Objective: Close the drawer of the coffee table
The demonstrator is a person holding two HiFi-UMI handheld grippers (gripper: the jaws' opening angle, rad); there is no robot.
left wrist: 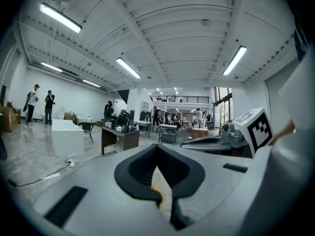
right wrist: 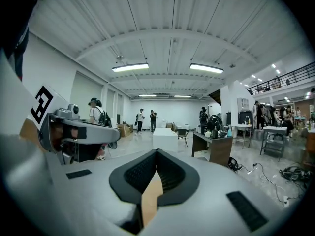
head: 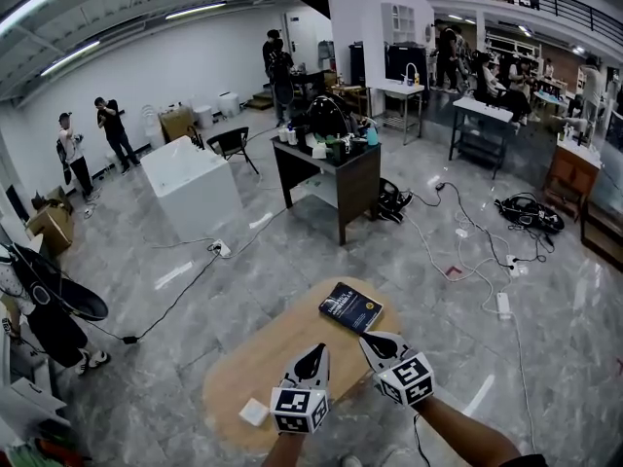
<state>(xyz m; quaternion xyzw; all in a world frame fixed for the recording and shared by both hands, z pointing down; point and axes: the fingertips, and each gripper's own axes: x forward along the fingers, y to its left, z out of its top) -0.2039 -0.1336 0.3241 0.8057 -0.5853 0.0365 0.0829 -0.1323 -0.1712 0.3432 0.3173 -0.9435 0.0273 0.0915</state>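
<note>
The left gripper (head: 316, 356) and right gripper (head: 375, 344) are hovering side by side over the near edge of the table (head: 277, 343), each with jaws pressed together and empty. A book (head: 350, 306) is lying at its far end. The drawer is hidden from view.

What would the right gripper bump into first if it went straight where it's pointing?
Probably the dark book on the coffee table, just ahead of the right gripper. Its height is unclear, so it might pass above.

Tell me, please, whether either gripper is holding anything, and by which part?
Nothing is held. The left gripper and the right gripper both have their jaws together and empty, above the coffee table.
</note>
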